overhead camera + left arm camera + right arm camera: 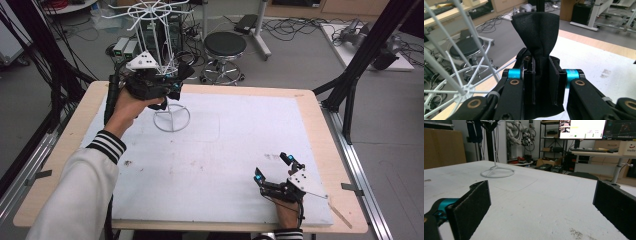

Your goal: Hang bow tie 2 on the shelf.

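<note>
Right, taking the white wire rack point(161, 60) as my marker: it stands on its ring base at the far left of the white mat point(225, 150), and I see no bin, tray or box on the table, so nothing sits inside anything. The thing in hand is a black cloth point(537, 32) — soft, matte, pinched into a fold that fans out wider above the pads. My left gripper point(167, 82) is up against the rack's stem, just above the ring base, with its jaws clamped on that cloth and the wire spokes close beside it. My right gripper point(274, 170) rests low over the mat, well apart from the rack at the near right — its jaws stand wide apart with nothing between them.
</note>
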Available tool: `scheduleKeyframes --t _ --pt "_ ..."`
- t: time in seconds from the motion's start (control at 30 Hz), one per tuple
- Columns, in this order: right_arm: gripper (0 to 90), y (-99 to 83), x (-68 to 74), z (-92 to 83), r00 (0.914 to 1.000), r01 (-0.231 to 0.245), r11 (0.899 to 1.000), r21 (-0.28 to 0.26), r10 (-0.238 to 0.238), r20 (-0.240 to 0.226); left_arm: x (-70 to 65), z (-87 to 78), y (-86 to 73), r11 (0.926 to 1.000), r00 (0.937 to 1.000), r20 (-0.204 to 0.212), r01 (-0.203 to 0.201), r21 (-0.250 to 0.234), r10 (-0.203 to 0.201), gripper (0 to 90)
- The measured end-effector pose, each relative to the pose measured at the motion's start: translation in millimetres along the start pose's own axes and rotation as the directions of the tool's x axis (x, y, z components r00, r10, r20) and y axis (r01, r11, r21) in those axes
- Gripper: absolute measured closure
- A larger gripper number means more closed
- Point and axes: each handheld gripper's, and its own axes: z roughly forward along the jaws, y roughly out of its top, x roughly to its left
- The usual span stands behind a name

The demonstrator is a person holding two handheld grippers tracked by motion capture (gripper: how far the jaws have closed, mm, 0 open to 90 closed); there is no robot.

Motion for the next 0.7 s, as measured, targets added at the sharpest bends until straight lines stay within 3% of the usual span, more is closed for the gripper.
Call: scheduleKeyframes --t 0.7 --pt "0.7 0.0 0.2 -0.2 1.0 0.0 1.0 0.001 0.0 0.0 2.5 -0.2 0.0 1.0 0.9993 -0.037 0.005 0.006 -0.005 75.5"
